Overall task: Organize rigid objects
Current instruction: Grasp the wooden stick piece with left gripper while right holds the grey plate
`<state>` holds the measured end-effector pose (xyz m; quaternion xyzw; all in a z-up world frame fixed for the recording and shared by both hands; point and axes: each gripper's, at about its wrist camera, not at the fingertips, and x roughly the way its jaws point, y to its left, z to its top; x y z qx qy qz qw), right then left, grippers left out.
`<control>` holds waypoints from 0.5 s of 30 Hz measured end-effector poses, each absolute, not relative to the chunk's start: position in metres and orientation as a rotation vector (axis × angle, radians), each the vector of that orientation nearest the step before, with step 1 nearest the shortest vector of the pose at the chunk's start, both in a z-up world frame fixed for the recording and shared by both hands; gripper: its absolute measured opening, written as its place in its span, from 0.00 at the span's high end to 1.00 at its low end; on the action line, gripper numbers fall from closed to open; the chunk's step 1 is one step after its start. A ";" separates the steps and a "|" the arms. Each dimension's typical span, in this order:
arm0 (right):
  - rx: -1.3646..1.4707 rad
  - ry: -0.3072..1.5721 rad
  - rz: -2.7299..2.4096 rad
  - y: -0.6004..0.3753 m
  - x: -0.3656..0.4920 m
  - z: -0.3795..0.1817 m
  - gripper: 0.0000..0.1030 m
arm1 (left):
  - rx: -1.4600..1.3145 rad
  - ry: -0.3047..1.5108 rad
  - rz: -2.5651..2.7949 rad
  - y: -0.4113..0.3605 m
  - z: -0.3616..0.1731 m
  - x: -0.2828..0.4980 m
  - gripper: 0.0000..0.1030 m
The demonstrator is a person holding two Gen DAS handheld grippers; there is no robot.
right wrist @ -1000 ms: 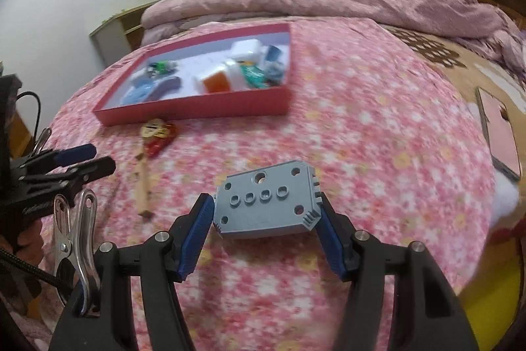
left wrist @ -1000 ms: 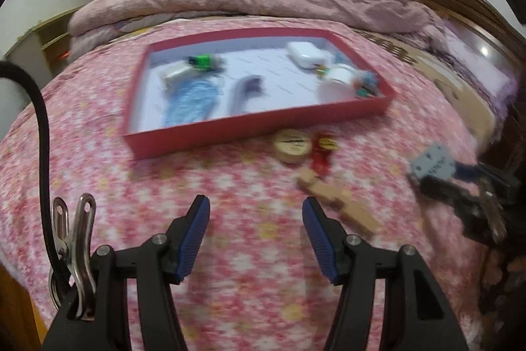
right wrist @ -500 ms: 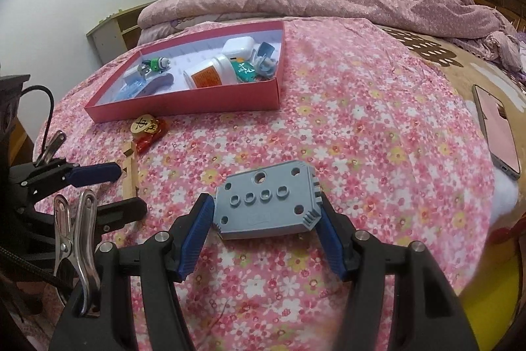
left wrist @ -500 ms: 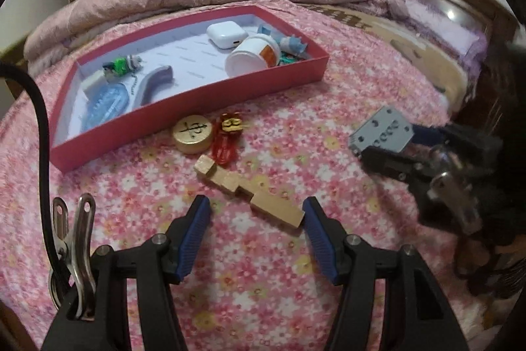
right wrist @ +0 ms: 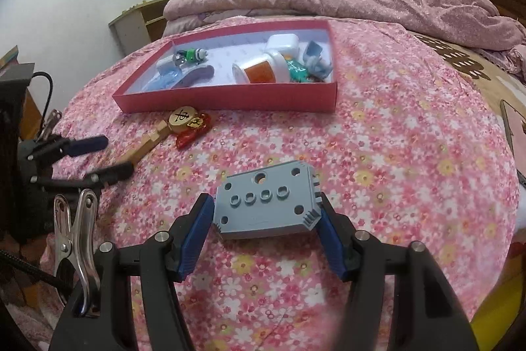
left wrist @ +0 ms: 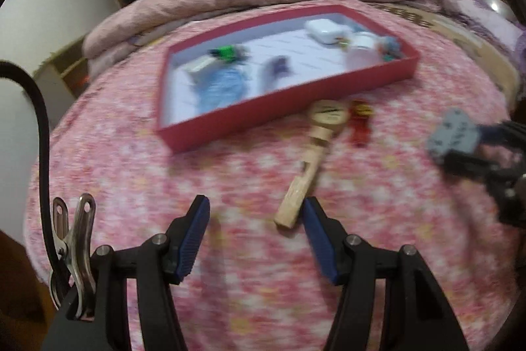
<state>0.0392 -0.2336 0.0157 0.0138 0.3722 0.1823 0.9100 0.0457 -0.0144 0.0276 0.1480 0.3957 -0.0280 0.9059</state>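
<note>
Right gripper [right wrist: 263, 219]: clenched on a grey perforated block [right wrist: 268, 203], held flat between both blue pads above the floral bedspread [right wrist: 394, 137].
Left gripper [left wrist: 256, 236]: released, jaws spread wide with nothing between them; its right pad sits just beside the near end of a wooden notched stick [left wrist: 304, 176].
Wooden stick: lying on the bedspread, running toward 12 o'clock from the left gripper, its far end touching a round wooden game piece [right wrist: 182, 117].
Red charm [right wrist: 192, 130]: touching the game piece, at its 5 o'clock in the right wrist view.
Red tray [right wrist: 230, 102]: at 11 o'clock from the grey block, well apart from it; game piece and charm lie just outside its near wall.
Tray contents: white jar with orange label [right wrist: 259, 71] lying on its side, white case [right wrist: 282, 45], green-and-white toy [right wrist: 194, 55], purple curved piece [right wrist: 200, 74].
Picture quality: left wrist view blurred.
</note>
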 end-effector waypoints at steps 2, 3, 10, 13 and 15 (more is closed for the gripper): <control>0.030 0.770 0.375 -0.234 0.039 0.015 0.39 | 0.294 0.811 -0.014 -0.003 0.028 0.050 0.40; 0.028 0.770 0.374 -0.234 0.039 0.014 0.39 | 0.281 0.811 0.010 0.003 0.029 0.053 0.40; 0.028 0.767 0.374 -0.234 0.039 0.014 0.39 | 0.101 0.852 -0.069 0.020 0.031 0.058 0.40; 0.022 0.762 0.371 -0.234 0.039 0.013 0.39 | 0.004 0.872 -0.141 0.010 0.030 0.060 0.40; 0.021 0.761 0.370 -0.234 0.039 0.013 0.39 | -0.004 0.872 -0.149 -0.002 0.028 0.061 0.37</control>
